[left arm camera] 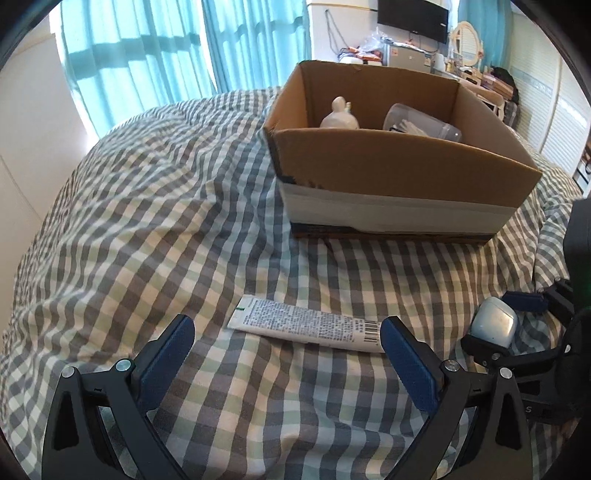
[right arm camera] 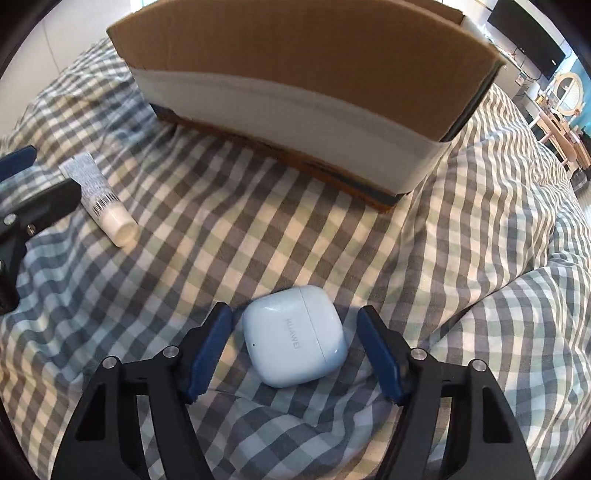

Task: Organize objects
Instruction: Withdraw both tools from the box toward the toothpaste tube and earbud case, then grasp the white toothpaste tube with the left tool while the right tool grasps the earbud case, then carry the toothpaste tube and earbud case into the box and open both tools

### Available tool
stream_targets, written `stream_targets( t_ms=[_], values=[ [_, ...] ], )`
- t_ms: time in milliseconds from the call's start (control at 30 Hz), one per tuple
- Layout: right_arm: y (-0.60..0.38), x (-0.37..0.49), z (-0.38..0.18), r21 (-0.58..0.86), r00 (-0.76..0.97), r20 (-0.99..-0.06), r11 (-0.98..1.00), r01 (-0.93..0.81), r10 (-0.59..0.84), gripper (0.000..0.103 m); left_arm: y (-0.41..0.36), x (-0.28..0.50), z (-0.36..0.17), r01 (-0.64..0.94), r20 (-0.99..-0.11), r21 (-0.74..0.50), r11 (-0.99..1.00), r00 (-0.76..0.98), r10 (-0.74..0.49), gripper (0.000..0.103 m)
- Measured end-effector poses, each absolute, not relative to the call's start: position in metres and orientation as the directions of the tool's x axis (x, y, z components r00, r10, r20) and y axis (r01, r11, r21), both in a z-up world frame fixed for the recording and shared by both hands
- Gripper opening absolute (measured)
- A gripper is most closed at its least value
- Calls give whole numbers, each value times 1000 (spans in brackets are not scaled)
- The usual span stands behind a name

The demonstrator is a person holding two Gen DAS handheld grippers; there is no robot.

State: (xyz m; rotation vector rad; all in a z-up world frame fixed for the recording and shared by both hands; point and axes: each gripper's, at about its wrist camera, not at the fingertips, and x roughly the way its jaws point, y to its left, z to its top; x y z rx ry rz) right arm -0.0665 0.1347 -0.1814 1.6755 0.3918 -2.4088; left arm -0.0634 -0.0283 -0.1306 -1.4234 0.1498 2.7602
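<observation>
A white tube (left arm camera: 306, 325) with small print and a barcode lies on the checked bedspread just ahead of my open left gripper (left arm camera: 288, 332); it also shows in the right wrist view (right arm camera: 99, 199). A pale blue earbud case (right arm camera: 295, 336) lies on the bed between the fingers of my open right gripper (right arm camera: 295, 325), with gaps on both sides; it also shows in the left wrist view (left arm camera: 495, 321). An open cardboard box (left arm camera: 402, 166) stands farther back and holds a white figurine (left arm camera: 338, 116) and a clear plastic container (left arm camera: 421, 123). The box also fills the top of the right wrist view (right arm camera: 295, 74).
The bed has a rumpled grey, green and white checked cover (left arm camera: 147, 206). Blue curtains (left arm camera: 147, 48) hang behind it. A desk with a monitor (left arm camera: 413, 18) and clutter stands at the back right. The left gripper's arm (right arm camera: 22, 206) shows at the left edge of the right wrist view.
</observation>
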Motion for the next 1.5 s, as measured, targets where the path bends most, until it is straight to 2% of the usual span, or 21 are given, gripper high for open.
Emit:
stream_targets(
  t_ms=[67,100,333,667,767,933,1000,1100,1200,1267,1500],
  values=[
    [135,-64,-181,-115,-352,-936,-947,300,2,55,-32,-63,-132,-57,-820,58,-997,-572,-15,103],
    [134,-62,-179,-117,-359,-933,-946,303,0,54,-33,-63,-133,-50,-825,51,-997,-565,-14,103],
    [137,-45,-159,-110,-426,-904,-947,302,-31,54,-34,-61,-138,-31,-846,16,-999,-532,3,103],
    [146,-37,-148,-67,-463,-883,-958,280,-74,54,-3,-92,-168,-95,-901,-37,-995,-427,74,101],
    [146,-45,-142,-56,-468,-880,-961,271,-81,54,-4,-105,-173,-63,-905,-64,-996,-416,85,93],
    [145,-52,-139,-48,-467,-880,-963,266,-85,54,-9,-112,-174,-29,-901,-86,-996,-423,90,62],
    [145,-55,-138,-47,-467,-880,-964,264,-85,54,-9,-106,-171,-38,-895,-78,-996,-437,86,44],
    [141,-57,-140,-48,-470,-879,-964,261,-84,54,-12,-98,-164,-44,-893,-76,-996,-442,88,28],
    [141,-55,-139,-52,-473,-877,-965,258,-80,54,-15,-89,-158,-60,-894,-113,-992,-429,128,22],
    [142,-53,-138,-54,-474,-877,-965,257,-77,54,-15,-81,-156,-75,-895,-142,-987,-415,161,22],
    [143,-48,-127,-46,-483,-871,-967,252,-85,54,-10,-41,-147,-130,-892,-120,-984,-421,164,22]
  ],
)
